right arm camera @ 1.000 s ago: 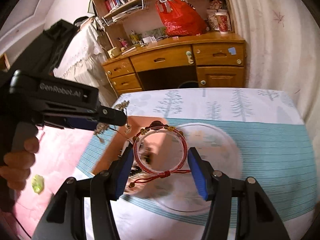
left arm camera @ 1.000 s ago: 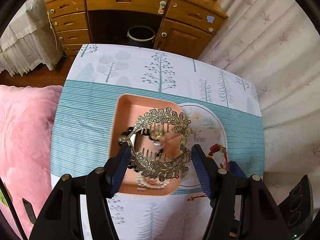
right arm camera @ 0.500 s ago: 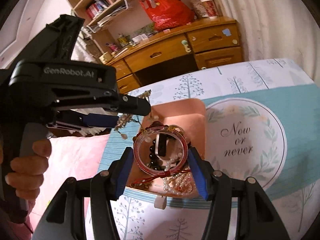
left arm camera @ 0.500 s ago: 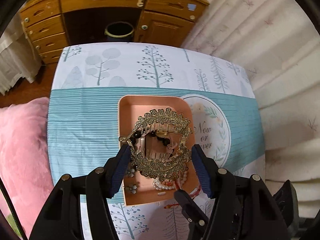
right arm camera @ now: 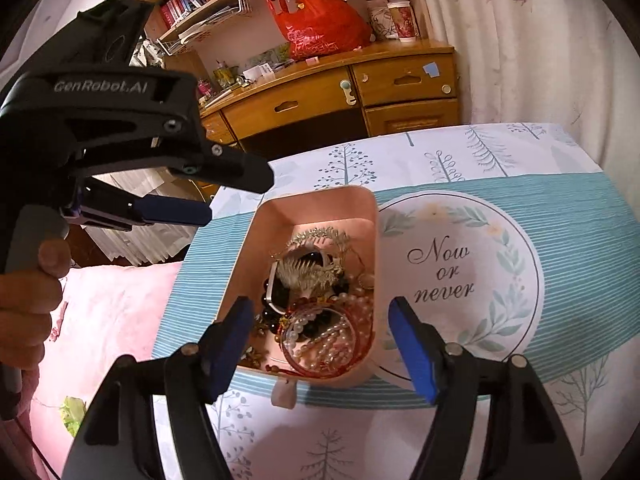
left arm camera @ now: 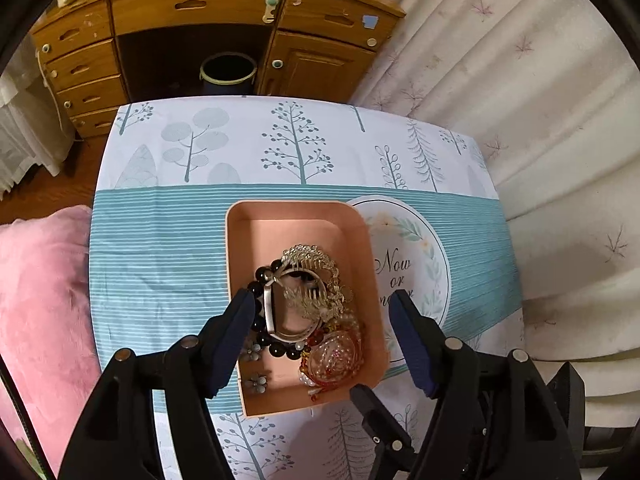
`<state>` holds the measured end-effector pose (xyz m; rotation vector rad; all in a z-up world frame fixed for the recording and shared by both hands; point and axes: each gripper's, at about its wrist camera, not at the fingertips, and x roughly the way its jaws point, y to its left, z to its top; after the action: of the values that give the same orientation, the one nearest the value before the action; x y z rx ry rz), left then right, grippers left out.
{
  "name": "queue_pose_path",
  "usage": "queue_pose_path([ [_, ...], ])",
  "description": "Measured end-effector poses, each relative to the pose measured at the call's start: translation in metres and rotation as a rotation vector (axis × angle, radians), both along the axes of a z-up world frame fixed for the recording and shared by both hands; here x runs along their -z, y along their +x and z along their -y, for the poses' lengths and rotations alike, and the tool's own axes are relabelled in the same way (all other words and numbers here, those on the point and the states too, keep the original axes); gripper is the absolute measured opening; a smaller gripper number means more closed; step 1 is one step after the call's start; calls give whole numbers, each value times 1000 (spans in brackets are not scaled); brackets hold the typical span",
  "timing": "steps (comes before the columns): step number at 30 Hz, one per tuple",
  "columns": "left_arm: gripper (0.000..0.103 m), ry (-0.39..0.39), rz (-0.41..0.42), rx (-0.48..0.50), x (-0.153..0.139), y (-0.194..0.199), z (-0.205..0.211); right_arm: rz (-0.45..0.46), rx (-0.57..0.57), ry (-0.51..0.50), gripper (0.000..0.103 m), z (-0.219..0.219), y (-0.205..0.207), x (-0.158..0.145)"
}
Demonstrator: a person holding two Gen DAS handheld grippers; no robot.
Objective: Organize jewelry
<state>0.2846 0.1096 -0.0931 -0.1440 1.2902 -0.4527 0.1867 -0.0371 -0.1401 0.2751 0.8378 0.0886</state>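
Pearl strands (right arm camera: 344, 332) tangled under the red bangle (right arm camera: 324, 344), black bead bracelet (left arm camera: 266, 312) partly behind the left fingers (left arm camera: 232, 336)

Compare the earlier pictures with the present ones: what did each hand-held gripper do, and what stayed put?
The left hand-held gripper opened and let the gold leaf hair comb go into the pink tray. The right hand-held gripper opened and released the red bangle there too. The tray and the tablecloth stayed put.
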Motion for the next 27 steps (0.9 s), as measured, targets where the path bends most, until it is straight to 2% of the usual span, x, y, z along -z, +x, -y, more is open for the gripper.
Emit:
queue_pose_path([
  [3,70,16,4,-11,-2,-3,-4,-11,-10,-4,71,1,-1,-1],
  [8,87,57,53,-23,-5,-13,-12,-33,-16,32,78,2,-14,5],
  [14,91,113,121,-42,18,-44,-33,-90,84,86,89,7,-54,22],
  [15,91,150,120,-38,28,-53,-38,-101,104,84,89,8,-60,26],
  [19,91,269,103,38,50,-93,-50,-175,179,91,91,10,-90,44],
  [22,91,340,54,37,60,-123,-55,-217,212,119,95,14,-110,57],
  [24,91,379,-7,7,66,-151,-55,-212,184,107,97,13,-118,59],
  [27,91,377,-36,-35,68,-187,-46,-254,48,77,98,13,-120,58],
])
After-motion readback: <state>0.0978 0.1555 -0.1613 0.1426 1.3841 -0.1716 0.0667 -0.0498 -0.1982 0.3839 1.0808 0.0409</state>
